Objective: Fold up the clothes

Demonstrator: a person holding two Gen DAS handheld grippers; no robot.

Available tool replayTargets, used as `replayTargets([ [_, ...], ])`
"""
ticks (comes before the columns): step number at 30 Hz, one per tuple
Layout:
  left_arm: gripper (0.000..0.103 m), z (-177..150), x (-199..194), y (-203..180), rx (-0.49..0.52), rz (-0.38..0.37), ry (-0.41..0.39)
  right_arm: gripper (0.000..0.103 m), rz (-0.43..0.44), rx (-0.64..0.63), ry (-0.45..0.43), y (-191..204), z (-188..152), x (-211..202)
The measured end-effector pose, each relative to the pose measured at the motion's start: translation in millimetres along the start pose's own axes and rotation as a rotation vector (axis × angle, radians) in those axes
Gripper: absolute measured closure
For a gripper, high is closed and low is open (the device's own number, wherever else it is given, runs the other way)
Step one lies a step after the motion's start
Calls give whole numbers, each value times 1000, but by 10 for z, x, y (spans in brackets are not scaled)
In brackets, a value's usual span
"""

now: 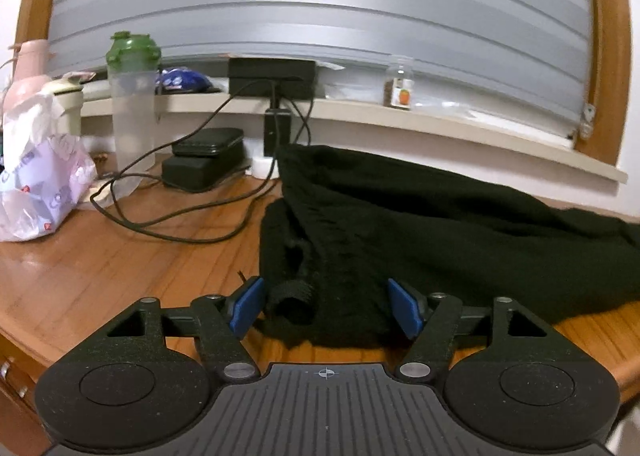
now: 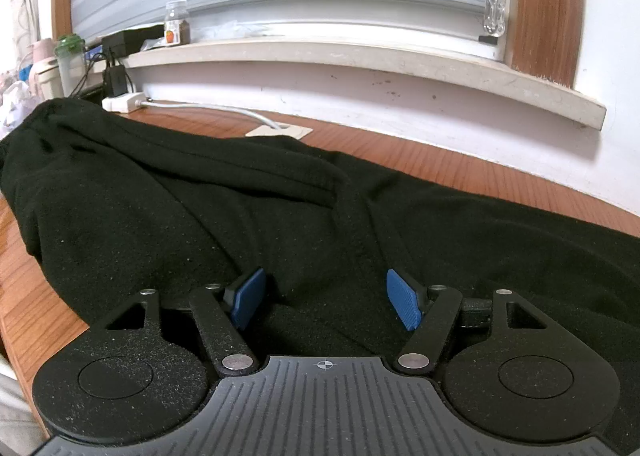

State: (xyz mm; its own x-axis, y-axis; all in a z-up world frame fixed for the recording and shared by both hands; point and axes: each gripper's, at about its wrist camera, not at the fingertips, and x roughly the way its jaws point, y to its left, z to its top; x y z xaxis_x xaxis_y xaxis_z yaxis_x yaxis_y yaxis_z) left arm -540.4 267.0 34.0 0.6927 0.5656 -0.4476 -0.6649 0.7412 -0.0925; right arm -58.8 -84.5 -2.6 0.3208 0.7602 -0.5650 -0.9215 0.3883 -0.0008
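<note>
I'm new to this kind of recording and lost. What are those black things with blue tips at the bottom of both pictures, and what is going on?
Those are hand-held grippers; a person holds one in each hand, and each carries a camera looking forward along its two fingers. One picture is from the left gripper, the other from the right gripper. A black garment lies on a wooden table, waiting to be folded. Both grippers are open, with fabric between the blue pads but not pinched. Behind stand a green-lidded bottle, black cases, cables and a plastic bag.
</note>
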Motion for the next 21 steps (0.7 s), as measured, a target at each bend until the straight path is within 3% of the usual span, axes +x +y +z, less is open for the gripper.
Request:
replayTargets([
  [3, 35, -32, 53, -26, 11, 2, 4, 36, 1, 0, 0, -2, -1, 0],
  [5, 47, -52, 55, -47, 40, 4, 3, 36, 0, 0, 0, 1, -1, 1],
  [7, 70, -23, -7, 23, 9, -51, -2, 36, 0, 0, 0, 1, -2, 1],
  [10, 74, 56, -184, 173, 2, -114, -13, 36, 1, 1, 0, 1, -1, 2],
  [15, 70, 53, -222, 328, 35, -144, 68, 33, 23, -9, 0, 17, 0, -3],
  [17, 57, 38, -231, 322, 38, -127, 51, 33, 24, -8, 1, 13, 1, -4],
  [19, 36, 73, -283, 306, 36, -77, 6, 33, 24, -8, 0, 15, -2, -7],
  [21, 35, 146, -332, 286, 25, -47, -44, 33, 22, -10, 0, 22, -3, -10],
])
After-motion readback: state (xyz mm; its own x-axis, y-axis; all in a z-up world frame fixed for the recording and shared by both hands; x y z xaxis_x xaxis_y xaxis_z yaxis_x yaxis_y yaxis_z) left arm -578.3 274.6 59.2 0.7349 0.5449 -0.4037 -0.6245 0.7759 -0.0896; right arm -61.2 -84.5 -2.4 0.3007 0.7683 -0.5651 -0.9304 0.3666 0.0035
